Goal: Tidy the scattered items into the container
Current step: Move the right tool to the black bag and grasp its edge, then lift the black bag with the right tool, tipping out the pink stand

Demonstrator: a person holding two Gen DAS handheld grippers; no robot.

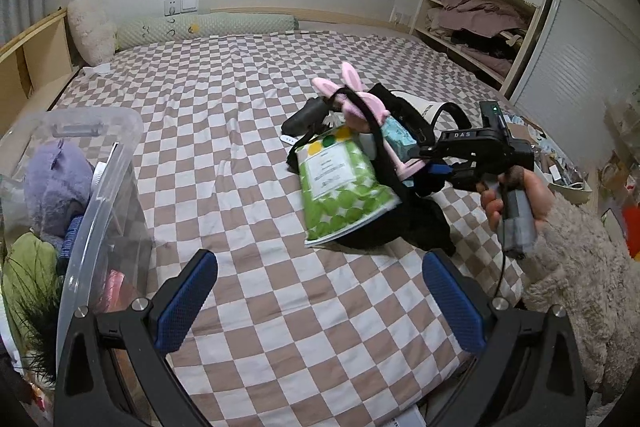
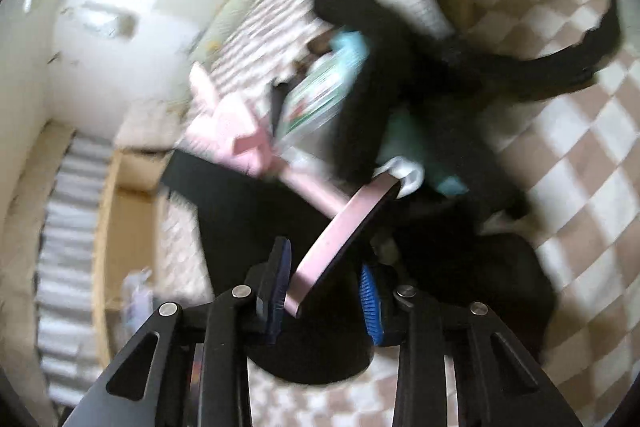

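Right now the left tongs (image 1: 320, 307) hang wide apart and empty over the brown-and-white checkered bed (image 1: 248, 99), just right of the clear plastic storage bin (image 1: 100, 195). Further right, the right tongs (image 2: 326, 287) stand partly closed around the round base of a pink rabbit-eared stand (image 2: 340, 223) amid the pile; firm contact is unclear. A green dotted packet (image 1: 344, 187) lies beside it.

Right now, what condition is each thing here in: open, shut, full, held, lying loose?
Clear container: open, no lid on, already holding soft toys.
Left gripper: open, empty, above the bed.
Right gripper: round pink base between its pads, grip unclear.
Pink bunny stand: tilted, tangled in a black strap.
Green packet: lying loose on the pile.
Checked bed cover: spread flat, slightly wrinkled.
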